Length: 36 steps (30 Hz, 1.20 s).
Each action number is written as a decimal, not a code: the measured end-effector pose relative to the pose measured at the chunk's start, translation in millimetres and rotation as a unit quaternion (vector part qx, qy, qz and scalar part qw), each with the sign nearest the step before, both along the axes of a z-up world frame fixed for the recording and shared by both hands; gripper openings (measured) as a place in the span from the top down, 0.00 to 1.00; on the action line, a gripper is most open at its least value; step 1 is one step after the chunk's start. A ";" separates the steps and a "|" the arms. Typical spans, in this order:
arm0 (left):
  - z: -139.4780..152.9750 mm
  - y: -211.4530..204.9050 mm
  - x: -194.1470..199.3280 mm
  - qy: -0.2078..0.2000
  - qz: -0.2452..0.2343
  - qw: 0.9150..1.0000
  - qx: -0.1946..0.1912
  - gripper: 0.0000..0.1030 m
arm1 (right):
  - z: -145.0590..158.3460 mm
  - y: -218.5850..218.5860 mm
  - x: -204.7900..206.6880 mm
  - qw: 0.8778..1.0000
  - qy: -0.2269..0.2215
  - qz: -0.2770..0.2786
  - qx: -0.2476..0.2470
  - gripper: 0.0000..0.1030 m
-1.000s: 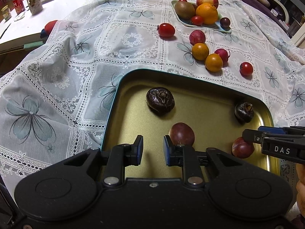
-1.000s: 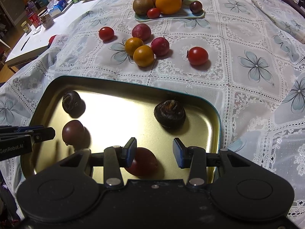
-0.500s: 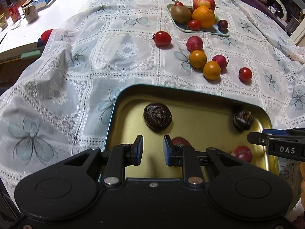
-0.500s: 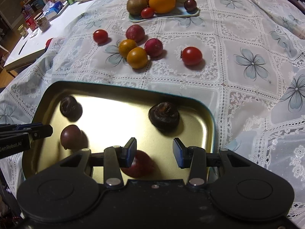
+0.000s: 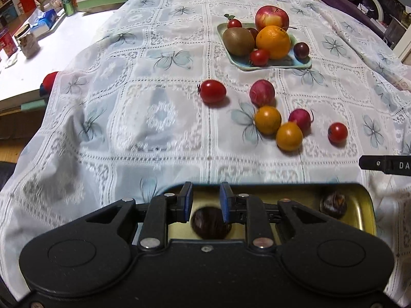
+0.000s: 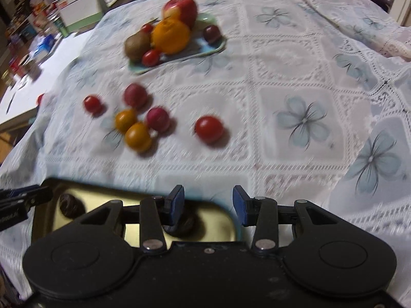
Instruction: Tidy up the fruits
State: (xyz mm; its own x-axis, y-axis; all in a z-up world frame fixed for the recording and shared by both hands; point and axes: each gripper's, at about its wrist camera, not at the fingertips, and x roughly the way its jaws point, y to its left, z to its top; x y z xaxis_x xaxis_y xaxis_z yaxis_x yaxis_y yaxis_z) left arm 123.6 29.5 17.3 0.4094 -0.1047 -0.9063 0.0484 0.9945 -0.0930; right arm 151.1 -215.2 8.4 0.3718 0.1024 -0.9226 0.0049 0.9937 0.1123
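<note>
1. Left wrist view: the left gripper (image 5: 204, 202) has drawn back and lifted since a second ago. The gold tray (image 5: 366, 205), which filled the lower frame then, now shows only as a strip at the bottom. Fingers are spread a little, with nothing between them.
2. Right wrist view: the right gripper (image 6: 208, 204) has likewise pulled up and away from the tray; its fingers are spread wide and empty. The frame is blurred, consistent with motion.
3. Tray contents: a dark round fruit (image 5: 210, 222) lies below the left gripper, and a second dark fruit (image 5: 333, 203) sits at the tray's far right corner. The other two fruits seen in the tray a second ago are now hidden behind the gripper bodies.
4. Loose fruit on the tablecloth (image 5: 128, 107), unmoved: long red tomato (image 5: 213, 91), plum (image 5: 262, 93), two orange fruits (image 5: 268, 119) touching, a radish-like red fruit (image 5: 299, 120), and a small red tomato (image 5: 337, 133) off to the right.
5. Blue plate (image 5: 282, 64), farther back, holds apple, orange, kiwi and small fruits, undisturbed.
6. Assessment: both grippers appear to be leaving the tray unloaded and heading for the loose group. Judged next target for the right: the small red tomato, nearest its line.
</note>
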 end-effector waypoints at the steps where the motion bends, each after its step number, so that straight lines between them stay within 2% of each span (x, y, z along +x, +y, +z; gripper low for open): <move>1: -0.6 -0.9 4.4 0.001 -0.001 1.000 -0.001 0.70 | -0.1 -2.4 6.0 1.000 0.000 -0.006 -0.003 0.58; 12: -2.4 -10.5 47.8 -0.007 -0.007 1.000 0.000 0.70 | -15.9 0.4 49.8 1.000 0.004 -0.024 0.000 0.57; 20: 0.8 -13.7 88.9 -0.013 -0.002 0.999 -0.033 0.69 | -29.6 10.4 66.4 1.000 0.005 -0.025 -0.018 0.56; 24: 0.2 -18.6 104.7 -0.024 0.000 0.999 -0.025 0.69 | -37.0 12.5 72.5 0.999 0.005 -0.024 -0.021 0.56; 32: -18.4 -20.3 124.7 -0.012 0.010 1.000 -0.003 0.66 | -48.9 17.2 79.6 0.999 0.008 -0.022 -0.035 0.55; 36: -22.3 -18.9 124.9 -0.023 0.018 0.999 0.015 0.59 | -49.5 20.1 78.5 0.999 0.000 -0.018 -0.045 0.55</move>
State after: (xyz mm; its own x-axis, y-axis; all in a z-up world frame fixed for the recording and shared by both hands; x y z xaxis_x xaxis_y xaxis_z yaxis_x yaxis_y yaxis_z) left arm 248.5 10.6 -5.0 0.4529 -0.0625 -0.8894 0.0167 0.9980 -0.0616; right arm 229.7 -195.1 -41.1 0.3733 0.0058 -0.9277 0.0406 0.9989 0.0226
